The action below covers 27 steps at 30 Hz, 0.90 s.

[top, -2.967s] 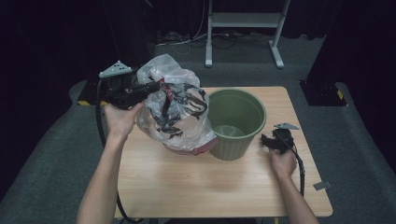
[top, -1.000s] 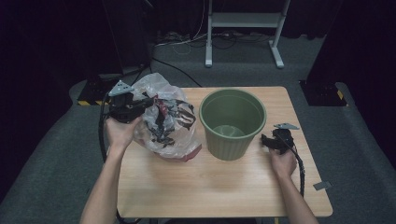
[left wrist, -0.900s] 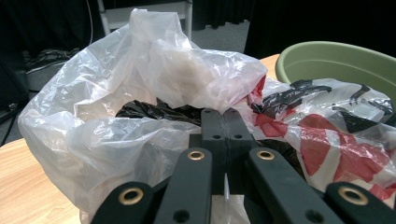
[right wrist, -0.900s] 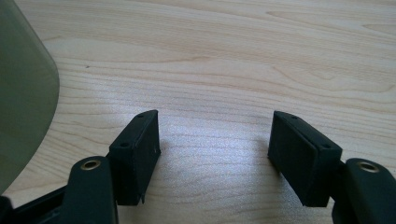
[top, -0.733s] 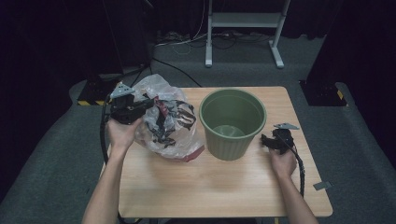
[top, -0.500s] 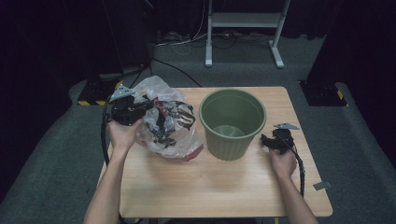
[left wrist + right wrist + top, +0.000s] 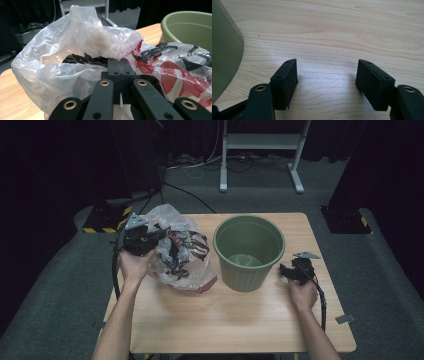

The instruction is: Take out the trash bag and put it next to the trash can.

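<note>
A clear plastic bag stuffed with black, red and white scraps rests on the wooden table, left of a green ribbed bin and a little apart from it. My left gripper is shut on the bag's upper left side. In the left gripper view the jaws press together with thin film of the bag pinched between them, and the bin's rim shows at the right. My right gripper rests on the table just right of the bin. Its jaws stand open with bare wood between them, beside the bin wall.
A small grey tag lies near the table's right front corner. Beyond the table stand a white frame's legs, a black-and-yellow striped box on the floor at left and a black box at right.
The left gripper has carried the bag away from the bin to the left and lowered it onto the table. The right gripper has stayed put.
</note>
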Tool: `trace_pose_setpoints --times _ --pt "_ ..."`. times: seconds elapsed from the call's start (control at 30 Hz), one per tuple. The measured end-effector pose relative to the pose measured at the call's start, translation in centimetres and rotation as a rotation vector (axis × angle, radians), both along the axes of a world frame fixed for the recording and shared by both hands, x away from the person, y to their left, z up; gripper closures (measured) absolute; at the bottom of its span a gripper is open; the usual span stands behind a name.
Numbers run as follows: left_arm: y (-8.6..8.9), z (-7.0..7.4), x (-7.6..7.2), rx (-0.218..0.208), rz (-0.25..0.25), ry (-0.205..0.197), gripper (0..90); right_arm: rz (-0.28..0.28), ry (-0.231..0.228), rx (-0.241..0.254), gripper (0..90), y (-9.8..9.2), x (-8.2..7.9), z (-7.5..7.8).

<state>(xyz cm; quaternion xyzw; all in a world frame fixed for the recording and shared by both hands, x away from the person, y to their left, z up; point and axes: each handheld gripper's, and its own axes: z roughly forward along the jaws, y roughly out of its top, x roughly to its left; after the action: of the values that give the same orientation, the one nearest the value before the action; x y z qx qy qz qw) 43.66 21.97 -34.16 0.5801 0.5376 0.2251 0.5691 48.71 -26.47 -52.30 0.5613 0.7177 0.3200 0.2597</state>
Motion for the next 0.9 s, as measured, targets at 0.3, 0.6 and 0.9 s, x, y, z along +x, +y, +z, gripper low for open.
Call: trace_pose_setpoints --times 0.3,0.6,0.9 --pt "0.0 -1.0 0.5 -0.006 0.014 0.002 89.7 0.0 0.0 0.0 33.6 0.0 0.0 0.0" --pt "-0.3 -2.3 1.4 -0.009 0.024 0.015 89.5 0.0 0.0 0.0 33.5 0.0 0.0 0.0" --pt "-1.3 -3.2 2.2 0.014 0.03 0.013 89.4 0.0 0.0 0.0 33.5 0.0 0.0 0.0"
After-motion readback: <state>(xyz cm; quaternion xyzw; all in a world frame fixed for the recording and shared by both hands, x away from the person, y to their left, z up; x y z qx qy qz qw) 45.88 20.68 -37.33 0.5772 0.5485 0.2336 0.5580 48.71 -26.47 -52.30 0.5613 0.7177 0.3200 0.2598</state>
